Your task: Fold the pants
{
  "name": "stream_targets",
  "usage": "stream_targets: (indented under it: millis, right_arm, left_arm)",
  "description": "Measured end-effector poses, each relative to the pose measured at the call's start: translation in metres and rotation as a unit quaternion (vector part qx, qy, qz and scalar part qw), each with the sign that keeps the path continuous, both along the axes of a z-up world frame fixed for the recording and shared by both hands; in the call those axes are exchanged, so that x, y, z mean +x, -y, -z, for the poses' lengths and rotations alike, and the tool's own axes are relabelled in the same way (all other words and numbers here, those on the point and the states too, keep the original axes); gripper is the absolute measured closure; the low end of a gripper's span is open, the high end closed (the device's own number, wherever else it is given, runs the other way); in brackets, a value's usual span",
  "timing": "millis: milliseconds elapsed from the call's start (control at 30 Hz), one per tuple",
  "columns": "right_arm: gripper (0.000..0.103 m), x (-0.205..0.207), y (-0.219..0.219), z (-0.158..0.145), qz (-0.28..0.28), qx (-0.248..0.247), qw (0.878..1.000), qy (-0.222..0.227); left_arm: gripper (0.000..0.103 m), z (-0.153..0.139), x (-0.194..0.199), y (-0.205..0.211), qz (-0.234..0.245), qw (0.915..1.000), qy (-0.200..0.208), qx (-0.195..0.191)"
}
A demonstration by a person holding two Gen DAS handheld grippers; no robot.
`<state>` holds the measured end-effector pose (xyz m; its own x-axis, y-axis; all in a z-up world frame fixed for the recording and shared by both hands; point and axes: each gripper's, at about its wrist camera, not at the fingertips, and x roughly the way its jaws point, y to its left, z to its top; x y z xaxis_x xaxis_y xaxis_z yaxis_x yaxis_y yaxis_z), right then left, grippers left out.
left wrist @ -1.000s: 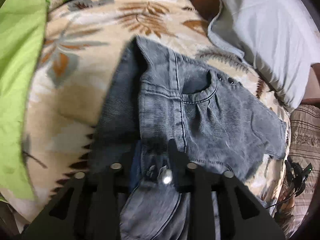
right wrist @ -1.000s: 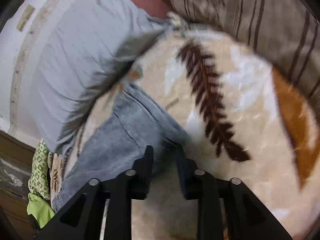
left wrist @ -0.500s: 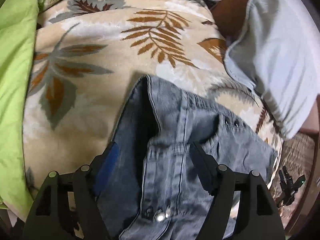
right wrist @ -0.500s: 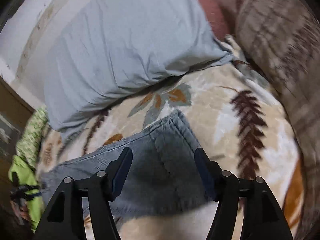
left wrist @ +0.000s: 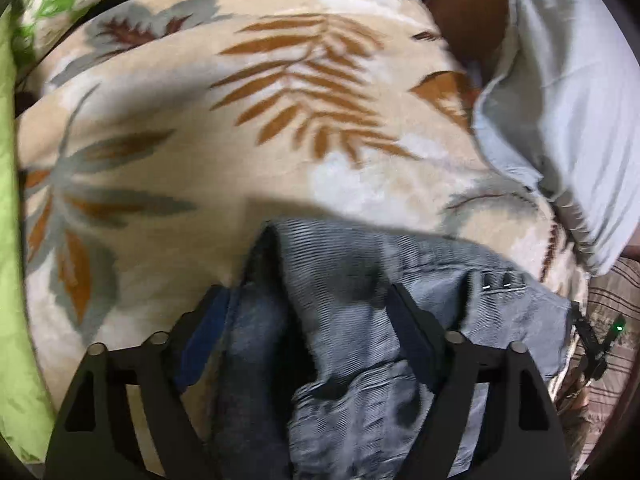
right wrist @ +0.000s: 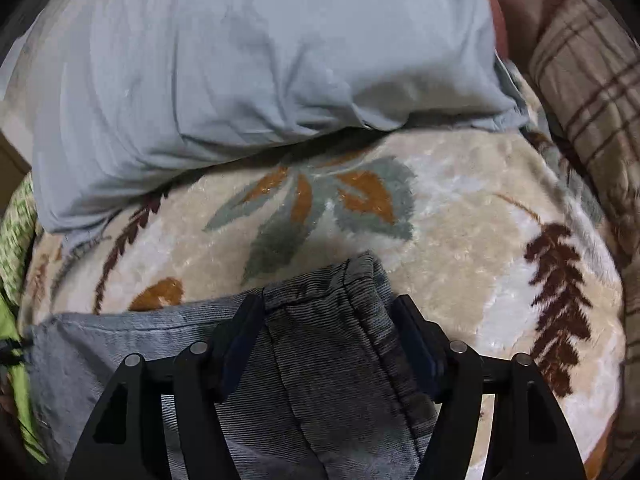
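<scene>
Grey denim pants (left wrist: 352, 320) lie folded on a cream leaf-print blanket (left wrist: 240, 128). In the left wrist view my left gripper (left wrist: 308, 300) is open, its jaws wide apart over the waistband end, where two rivets show to the right. In the right wrist view my right gripper (right wrist: 326, 310) is open too, jaws spread above the other folded end of the pants (right wrist: 320, 360). Neither gripper holds any cloth. The pants' near part is hidden under the gripper bodies.
A pale grey-blue pillow (right wrist: 240, 60) lies on the blanket (right wrist: 460, 220) just beyond the pants; it also shows in the left wrist view (left wrist: 568, 80). A green cloth (left wrist: 8, 240) borders the left. A brown plaid cover (right wrist: 592, 80) lies right.
Both grippers were shut on the pants a second ago; they have opened, let go and drawn back, so the pants now sit lower in both views.
</scene>
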<state>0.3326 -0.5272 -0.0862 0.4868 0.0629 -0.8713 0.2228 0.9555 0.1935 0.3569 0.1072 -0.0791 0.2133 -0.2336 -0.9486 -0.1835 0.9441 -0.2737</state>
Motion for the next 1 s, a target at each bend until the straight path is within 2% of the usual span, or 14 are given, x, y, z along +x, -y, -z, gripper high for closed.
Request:
stream_targets:
  millis: [67,100,133,200,233,300,433,633,800,1000]
  right_arm:
    - [0.045,-0.001,-0.001,-0.001,0.001,-0.016,1.0,-0.002]
    - [0.059,-0.001,-0.001,-0.001,0.003,-0.028,1.0,-0.004]
    - [0.076,-0.002,-0.001,-0.002,0.005,-0.041,0.999,-0.009]
    - [0.089,-0.005,0.002,-0.004,0.004,-0.042,0.999,-0.01]
    - [0.089,-0.008,0.003,-0.006,0.002,-0.038,0.999,-0.006]
    - [0.089,-0.014,0.0,-0.015,0.0,-0.053,0.999,0.006]
    - [0.09,-0.03,0.002,-0.037,0.019,-0.045,0.998,0.042]
    - [0.09,-0.048,-0.002,-0.075,0.025,-0.049,0.996,0.073]
    - [0.09,-0.082,-0.001,-0.106,0.036,-0.046,0.993,0.099]
    - [0.09,-0.132,0.002,-0.133,0.042,-0.042,0.991,0.121]
  left_arm:
    - [0.022,-0.002,0.002,0.007,0.011,0.9999,0.007,-0.011]
    - [0.024,-0.003,0.003,0.011,0.02,0.9997,0.01,-0.009]
    - [0.039,-0.004,0.003,0.015,0.028,0.9995,0.011,0.003]
    - [0.072,-0.004,0.003,0.026,0.054,0.9977,0.01,0.039]
    - [0.084,-0.006,0.0,0.027,0.059,0.9968,0.012,0.052]
    - [0.09,-0.013,-0.004,0.035,0.068,0.994,0.028,0.081]
    - [0.092,-0.037,-0.02,0.051,0.082,0.9813,0.079,0.155]
    - [0.092,-0.081,-0.048,0.062,0.088,0.9683,0.138,0.189]
    - [0.092,-0.11,-0.068,0.076,0.091,0.9588,0.176,0.203]
    - [0.092,-0.132,-0.104,0.074,0.09,0.9541,0.201,0.203]
